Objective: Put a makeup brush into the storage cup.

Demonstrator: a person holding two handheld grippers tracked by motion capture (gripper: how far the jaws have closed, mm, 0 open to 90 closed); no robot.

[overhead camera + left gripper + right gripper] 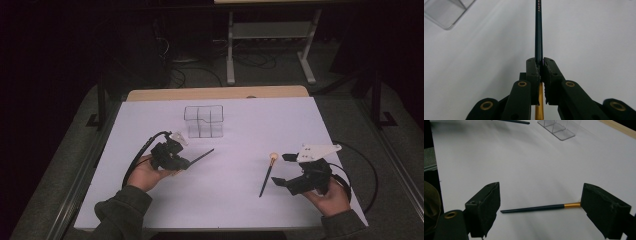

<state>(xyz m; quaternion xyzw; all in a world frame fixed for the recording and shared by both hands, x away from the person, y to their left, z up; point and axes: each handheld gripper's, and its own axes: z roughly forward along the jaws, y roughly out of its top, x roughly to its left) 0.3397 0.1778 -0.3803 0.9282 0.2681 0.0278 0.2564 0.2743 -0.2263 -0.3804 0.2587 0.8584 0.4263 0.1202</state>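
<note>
My left gripper (188,162) is shut on a thin dark brush (202,155) and holds it just above the white table; the handle points toward the clear box. In the left gripper view the jaws (540,63) pinch the dark handle (538,30), with its gold ferrule (539,110) behind the pads. A second brush (266,175) with a gold ferrule and pale tip lies flat on the table. My right gripper (283,170) stands open just right of it. In the right gripper view that brush (534,208) lies between the wide-apart jaws (540,192), untouched.
A clear plastic organizer box (203,121) with compartments stands at the table's middle back; a corner of it shows in the left gripper view (444,12) and the right gripper view (559,128). A white sheet (225,200) covers the table. A wooden edge (215,93) runs along the back.
</note>
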